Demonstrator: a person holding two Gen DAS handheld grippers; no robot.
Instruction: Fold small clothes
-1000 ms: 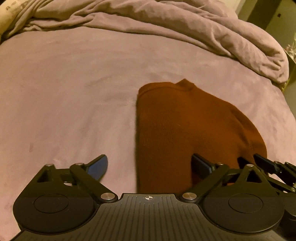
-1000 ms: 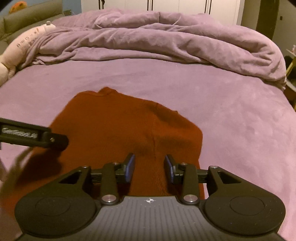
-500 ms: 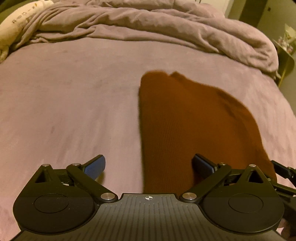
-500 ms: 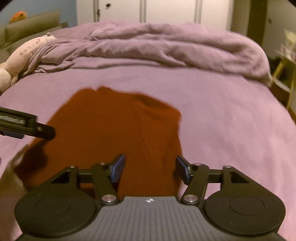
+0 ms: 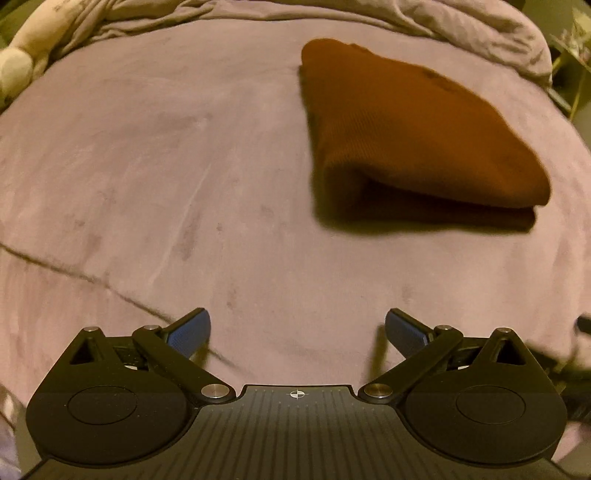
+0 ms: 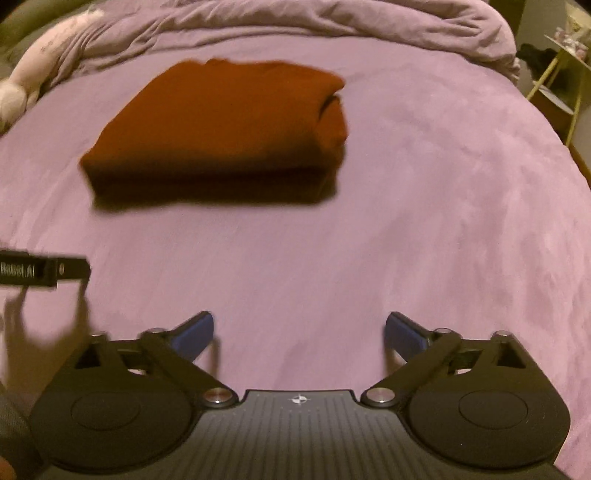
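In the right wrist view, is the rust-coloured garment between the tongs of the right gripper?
No. The folded rust-coloured garment lies farther up the purple bed cover, and only bare cover shows between the opening tongs of the right gripper.

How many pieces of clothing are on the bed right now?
1. A folded rust-brown garment lies on the purple bedspread, ahead of both grippers and touching neither. More could be hidden under the bunched duvet at the far end.

Plush toy (image 6: 14, 92) cut off, blurred
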